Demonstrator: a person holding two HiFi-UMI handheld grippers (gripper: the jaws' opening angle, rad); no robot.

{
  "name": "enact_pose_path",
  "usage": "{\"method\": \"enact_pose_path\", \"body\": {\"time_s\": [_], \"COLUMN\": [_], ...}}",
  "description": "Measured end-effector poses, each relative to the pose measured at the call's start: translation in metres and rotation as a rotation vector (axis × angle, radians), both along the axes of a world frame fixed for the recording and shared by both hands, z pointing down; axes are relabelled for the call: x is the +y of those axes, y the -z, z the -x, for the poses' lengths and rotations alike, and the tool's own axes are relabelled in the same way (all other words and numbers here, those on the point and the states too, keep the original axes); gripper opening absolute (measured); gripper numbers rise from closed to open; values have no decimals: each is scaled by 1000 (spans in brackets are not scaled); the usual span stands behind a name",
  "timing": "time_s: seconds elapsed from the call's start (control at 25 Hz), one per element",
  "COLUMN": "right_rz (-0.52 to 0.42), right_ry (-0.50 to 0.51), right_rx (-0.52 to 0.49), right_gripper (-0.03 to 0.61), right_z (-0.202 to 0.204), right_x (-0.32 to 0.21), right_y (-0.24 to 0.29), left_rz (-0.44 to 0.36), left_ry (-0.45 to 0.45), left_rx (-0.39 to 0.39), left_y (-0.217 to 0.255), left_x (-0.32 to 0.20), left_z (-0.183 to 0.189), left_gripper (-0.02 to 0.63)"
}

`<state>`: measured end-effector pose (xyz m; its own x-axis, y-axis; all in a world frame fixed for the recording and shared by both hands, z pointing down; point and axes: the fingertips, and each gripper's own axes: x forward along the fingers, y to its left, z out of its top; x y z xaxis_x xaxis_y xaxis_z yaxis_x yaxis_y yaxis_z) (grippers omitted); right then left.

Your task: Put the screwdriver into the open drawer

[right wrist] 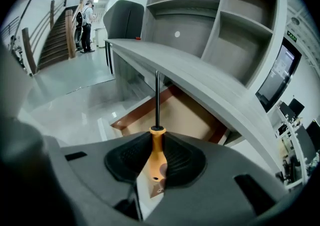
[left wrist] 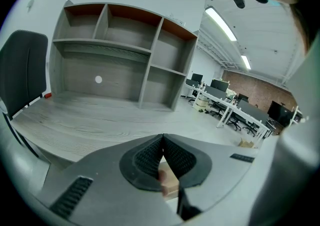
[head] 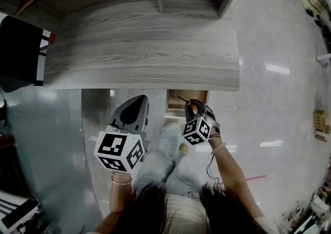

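My right gripper [right wrist: 157, 154] is shut on the orange handle of the screwdriver [right wrist: 157, 145]; its thin dark shaft points up and forward toward the open drawer [right wrist: 180, 115]. In the head view that right gripper [head: 192, 107] hovers just in front of the drawer [head: 176, 104], which sticks out from under the desk edge, its tan inside showing nothing in it. My left gripper [head: 130, 114] is held lower left of the drawer. In the left gripper view its jaws [left wrist: 162, 151] are closed together with nothing between them.
A grey wood-grain desk [head: 145, 46] with a shelf hutch [left wrist: 125, 60] spans the top, over the drawer. A dark chair [head: 18, 52] stands at the desk's left end. The person's knees [head: 165, 160] are below the grippers. Stairs and a distant person [right wrist: 87, 20] show at left.
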<state>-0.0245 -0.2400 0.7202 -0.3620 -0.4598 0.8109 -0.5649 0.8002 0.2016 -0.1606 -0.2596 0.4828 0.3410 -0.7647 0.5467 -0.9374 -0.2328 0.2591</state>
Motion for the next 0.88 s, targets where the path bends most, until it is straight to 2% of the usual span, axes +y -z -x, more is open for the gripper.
{"method": "enact_pose_path", "body": {"time_s": [0.44,0.88], "right_rz": [52,93], "right_ry": [11,42], "right_rx": [41,104], "right_gripper": [87,87], "right_z": [8,11], "right_x": [-4,-1], "right_y": [-30,-57], "left_rz": [22,43], "left_ry": [-2,11], "left_rx": [-5,28], "left_y": [-13,-23], "left_x": [-3,-8], "left_z": [7,11], "left_gripper": [17,17]}}
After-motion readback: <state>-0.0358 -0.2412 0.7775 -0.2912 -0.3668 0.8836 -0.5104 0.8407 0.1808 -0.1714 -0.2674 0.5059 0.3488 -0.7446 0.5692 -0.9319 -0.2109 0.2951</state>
